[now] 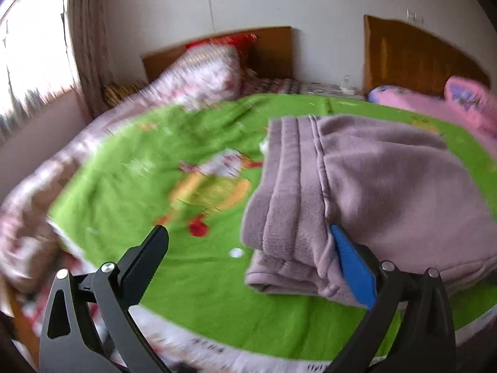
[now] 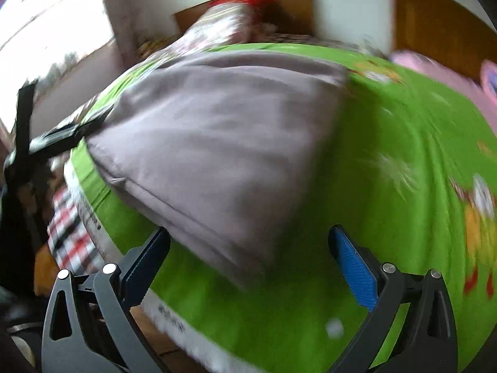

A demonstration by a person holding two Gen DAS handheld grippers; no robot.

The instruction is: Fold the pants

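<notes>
The mauve pants (image 1: 372, 186) lie folded into a thick stack on the green blanket (image 1: 155, 168), right of centre in the left wrist view. My left gripper (image 1: 248, 242) is open wide at the stack's near left corner. Its blue-padded finger (image 1: 351, 264) rests against a fold of the cloth, and nothing is pinched. In the blurred right wrist view the pants (image 2: 217, 124) fill the middle. My right gripper (image 2: 250, 242) is open, with the stack's near corner just ahead between its fingers. A black tool body (image 2: 62, 138), apparently the other gripper, meets the pants' left edge.
A patterned quilt roll (image 1: 205, 74) and wooden headboards (image 1: 413, 52) stand at the bed's far end. Pink pillows (image 1: 466, 99) lie at the far right. A bright window (image 1: 34, 49) is on the left. The bed's edge, a plaid cloth (image 2: 71, 236) and floor show at lower left.
</notes>
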